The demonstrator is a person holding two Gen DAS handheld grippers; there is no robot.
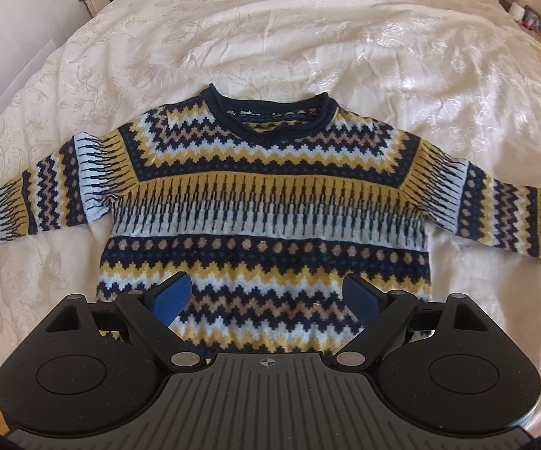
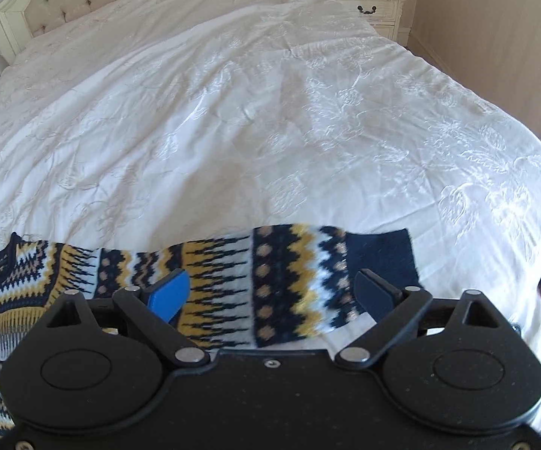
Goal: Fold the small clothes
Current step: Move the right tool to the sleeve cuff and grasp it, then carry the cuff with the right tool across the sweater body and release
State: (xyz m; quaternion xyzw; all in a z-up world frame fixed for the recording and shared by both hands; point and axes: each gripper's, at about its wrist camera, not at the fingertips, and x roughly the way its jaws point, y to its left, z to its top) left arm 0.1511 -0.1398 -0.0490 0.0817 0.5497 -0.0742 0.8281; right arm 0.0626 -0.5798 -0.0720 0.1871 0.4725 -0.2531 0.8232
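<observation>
Left wrist view only: whole sweater (image 1: 266,202) flat on the bed (image 1: 383,56), both sleeves spread. Right wrist view only: navy cuff (image 2: 381,258) and nightstand (image 2: 375,7). Left gripper (image 1: 268,296) above the hem, fingers (image 1: 175,296) apart, empty. Right gripper (image 2: 274,294) above the sleeve, fingers spread, empty.

The sweater (image 1: 266,202) carries navy, mustard-yellow, pale-blue and tan bands of zigzags, dots and spiked stripes, with a plain navy collar and cuff (image 2: 381,258). The bedspread (image 1: 345,37) is cream-white with tone-on-tone floral embroidery. Each black gripper has blue pads (image 1: 173,296).
</observation>
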